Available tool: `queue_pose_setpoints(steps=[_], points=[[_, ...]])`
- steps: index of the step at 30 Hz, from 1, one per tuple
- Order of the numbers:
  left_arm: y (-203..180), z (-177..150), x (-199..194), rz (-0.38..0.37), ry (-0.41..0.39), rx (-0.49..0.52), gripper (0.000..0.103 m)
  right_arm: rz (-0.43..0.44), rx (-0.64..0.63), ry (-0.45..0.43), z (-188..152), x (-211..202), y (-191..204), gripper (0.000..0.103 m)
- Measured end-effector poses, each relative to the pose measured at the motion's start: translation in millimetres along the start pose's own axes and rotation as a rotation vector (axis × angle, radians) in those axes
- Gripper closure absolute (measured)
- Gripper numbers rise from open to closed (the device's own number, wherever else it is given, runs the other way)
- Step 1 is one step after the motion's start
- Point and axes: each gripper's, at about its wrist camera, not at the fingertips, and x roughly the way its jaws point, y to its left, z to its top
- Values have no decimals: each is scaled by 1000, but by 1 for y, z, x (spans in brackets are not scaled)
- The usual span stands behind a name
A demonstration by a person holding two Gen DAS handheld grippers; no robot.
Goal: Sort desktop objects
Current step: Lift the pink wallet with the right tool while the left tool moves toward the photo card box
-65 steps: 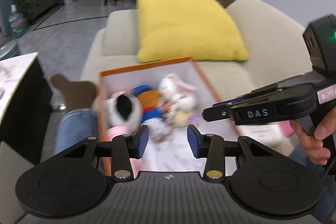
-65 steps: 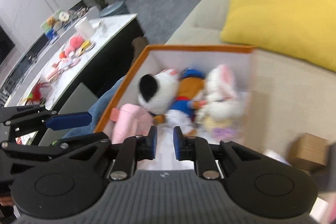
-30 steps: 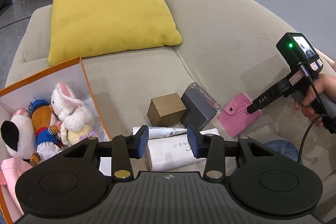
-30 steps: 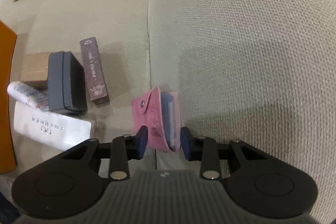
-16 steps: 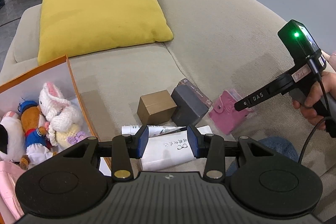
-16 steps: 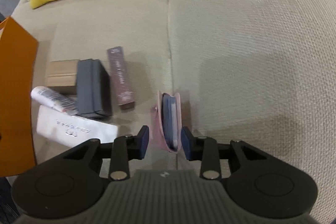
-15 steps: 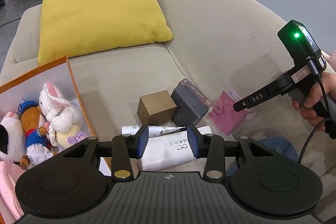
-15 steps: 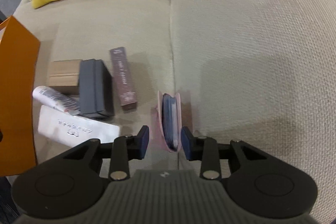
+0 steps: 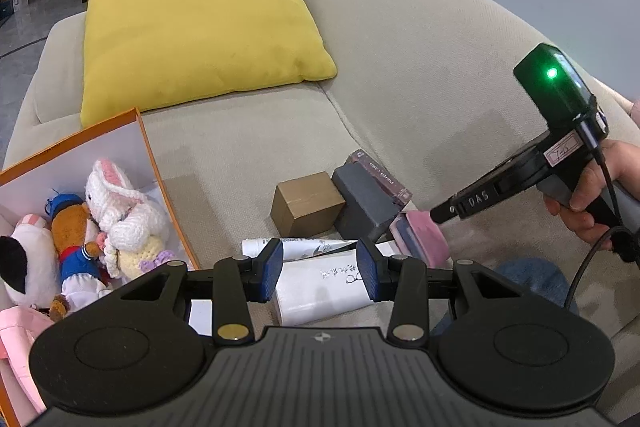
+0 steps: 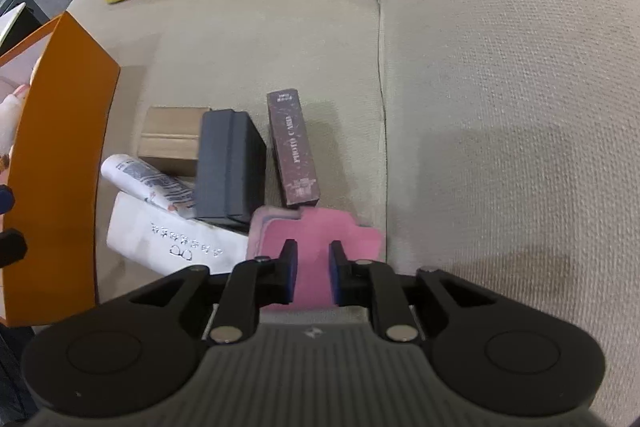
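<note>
Pink card wallet (image 10: pixel 320 227) lay flat on the sofa seat (image 10: pixel 248 39), touching the grey box (image 10: pixel 230 167) and the near end of the maroon box (image 10: pixel 294 151). Half a second earlier it stood on edge between the right gripper (image 10: pixel 311 275) fingers; now it had tipped over. Those fingers had just been closing, narrow gap, wallet beneath them, apparently not clamped. Grasp likely needs redoing. Left gripper (image 9: pixel 318 269) half open, empty, above the white packet (image 9: pixel 320 287).

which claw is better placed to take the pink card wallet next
Right. The right claw is directly over the pink card wallet, jaws just narrowing, though a grip isn't clear. The left claw hangs open over the white box, off to the side.
</note>
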Motion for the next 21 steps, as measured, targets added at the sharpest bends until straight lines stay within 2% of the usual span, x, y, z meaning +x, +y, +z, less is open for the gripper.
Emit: queue_pose_setpoints(steps=[2,4,6,8,11,16,18,19,20,21], points=[[0,0,2,1,9,4,56,-9,-2,26,-1,9,-2,72],[0,-1,5,-1,18,3,56,37,16,51,-3,13,-5,70],[-1,-1,9,-2,24,2,56,87,53,66,-6,16,-6,59],[-2,0,12,-4,31,1,56,110,59,55,-7,20,0,42],[-3,0,15,-8,39,-2,56,89,24,44,-4,31,16,33],[-3,0,20,1,53,1,56,9,33,66,-1,54,24,30],[-3,0,23,0,61,1,56,23,58,57,1,56,20,29],[-4,0,25,0,64,0,56,28,75,52,1,55,16,32],[-4,0,27,-2,66,-1,56,27,86,50,2,53,13,40],[-5,1,28,-6,67,-1,56,36,96,46,2,50,8,42]])
